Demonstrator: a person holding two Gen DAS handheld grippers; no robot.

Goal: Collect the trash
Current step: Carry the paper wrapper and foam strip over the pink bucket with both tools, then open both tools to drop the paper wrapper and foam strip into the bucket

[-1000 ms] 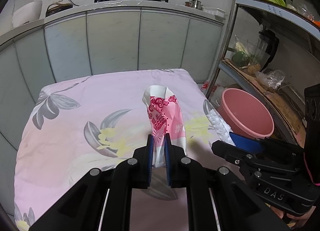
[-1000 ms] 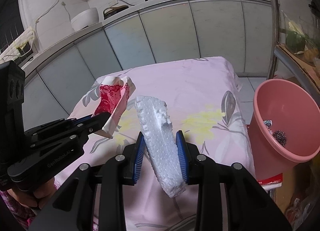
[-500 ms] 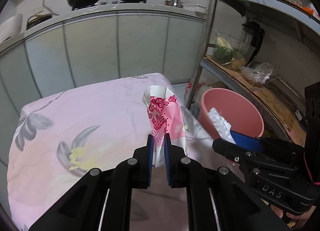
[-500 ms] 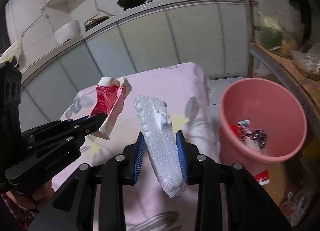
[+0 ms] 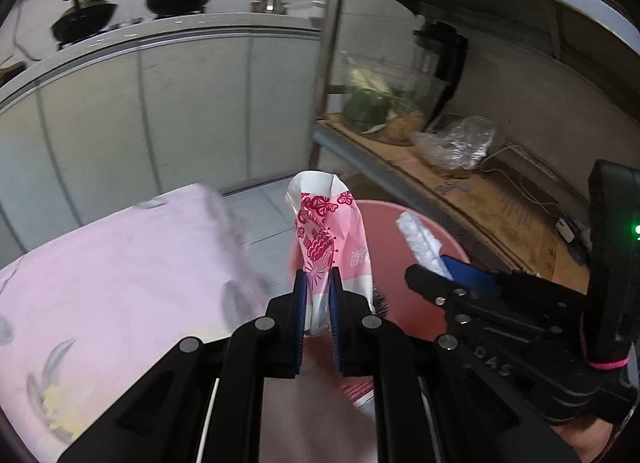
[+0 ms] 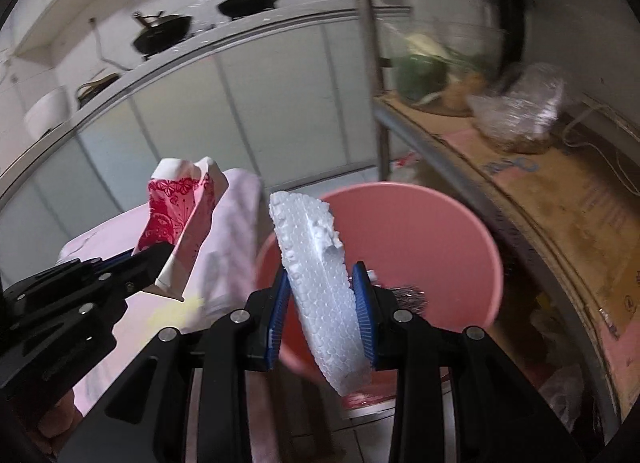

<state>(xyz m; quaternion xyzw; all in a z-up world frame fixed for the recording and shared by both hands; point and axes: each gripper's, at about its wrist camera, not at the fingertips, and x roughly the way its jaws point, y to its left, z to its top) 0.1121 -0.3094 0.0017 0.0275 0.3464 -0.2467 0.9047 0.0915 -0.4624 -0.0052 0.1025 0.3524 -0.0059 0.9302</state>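
Both grippers are swinging off the table toward the pink bucket [image 6: 420,223]: left gripper [image 5: 317,295] nearly shut, pinching the paper carton [image 5: 332,235]; right gripper [image 6: 320,303] partway open, clamping the foam piece [image 6: 320,283]. Carrying step; next, centering over bucket and releasing.

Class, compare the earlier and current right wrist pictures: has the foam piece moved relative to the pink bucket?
Yes. The foam piece, clamped in the right gripper, has swung from over the table to in front of the pink bucket.

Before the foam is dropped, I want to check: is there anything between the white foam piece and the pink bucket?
Nothing: in the right wrist view the white foam piece hangs in front of the pink bucket mouth, with only air between.
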